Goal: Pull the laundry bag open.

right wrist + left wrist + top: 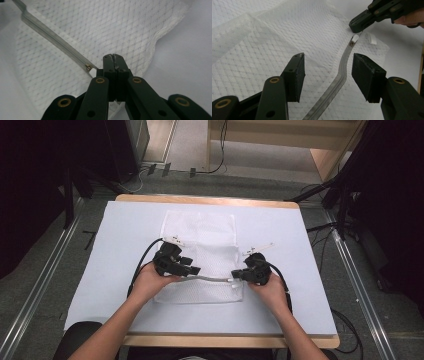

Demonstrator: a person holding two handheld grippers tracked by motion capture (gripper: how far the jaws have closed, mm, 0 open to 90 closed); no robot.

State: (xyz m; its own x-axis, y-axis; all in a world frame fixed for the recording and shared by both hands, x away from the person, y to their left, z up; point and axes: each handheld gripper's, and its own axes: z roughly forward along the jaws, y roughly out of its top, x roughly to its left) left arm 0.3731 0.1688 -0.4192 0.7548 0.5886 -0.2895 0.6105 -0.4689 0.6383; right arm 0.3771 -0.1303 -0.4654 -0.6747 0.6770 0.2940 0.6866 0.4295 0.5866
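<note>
Near the counter (125, 220) front edge, white mesh bag (200, 240) lies flat. Left tongs (328, 75) gape wide over the zipper (342, 72), holding nothing. Right tongs (114, 60) are clamped together at the zipper pull (355, 38). Mesh looks soft, light, floppy; grip hem or pull tab.

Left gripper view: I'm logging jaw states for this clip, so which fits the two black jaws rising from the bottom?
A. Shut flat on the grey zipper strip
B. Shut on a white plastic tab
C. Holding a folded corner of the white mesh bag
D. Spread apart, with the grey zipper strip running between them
D: the left gripper has its jaws wide apart, and the grey zipper strip of the white mesh bag runs through the gap ungripped.
</note>
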